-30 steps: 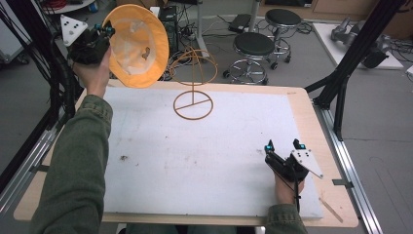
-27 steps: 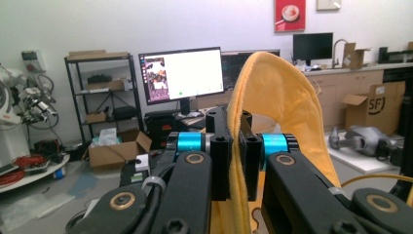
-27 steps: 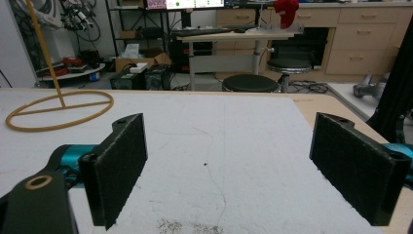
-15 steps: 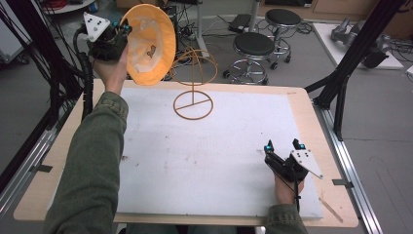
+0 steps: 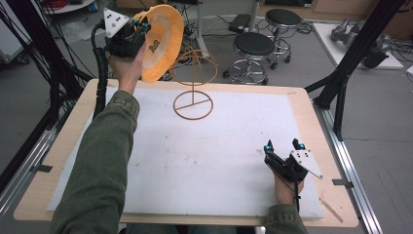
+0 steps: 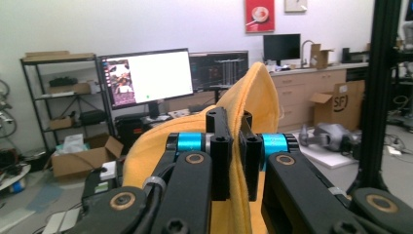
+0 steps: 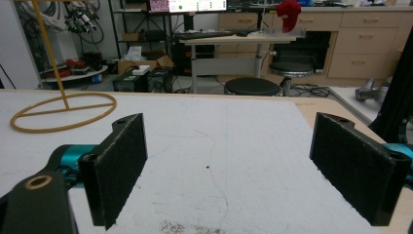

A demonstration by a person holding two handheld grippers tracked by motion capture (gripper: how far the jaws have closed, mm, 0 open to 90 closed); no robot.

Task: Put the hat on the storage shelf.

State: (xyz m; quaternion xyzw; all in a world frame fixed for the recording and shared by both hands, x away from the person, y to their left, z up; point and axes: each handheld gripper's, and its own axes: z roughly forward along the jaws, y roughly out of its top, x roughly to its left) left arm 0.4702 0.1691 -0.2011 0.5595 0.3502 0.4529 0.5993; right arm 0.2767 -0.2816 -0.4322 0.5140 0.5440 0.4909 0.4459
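The orange hat hangs in the air above the far left corner of the bench, its brim pinched in the left tongs. In the left gripper view the two black jaws stand close together with the yellow-orange cloth clamped flat between them. No writing can be read on the hat itself. Just right of it, at the far middle of the bench, stands the orange wire stand, its ring base flat on the white mat and its upper hoop rising beside the hat's brim; whether hat and hoop touch cannot be told.

Readable writing lies farther off: in the left gripper view a cardboard box by the cabinets carries the letters "SF", and a red poster hangs on the far wall, its words too small to read.

The right tongs rest at the near right of the bench, jaws wide apart with nothing between them; the right gripper view shows bare mat between the two pads.

Compared with a second ago, the left hand and hat have shifted right, towards the stand, and the hat has turned more edge-on. The right tongs have stayed where they were.
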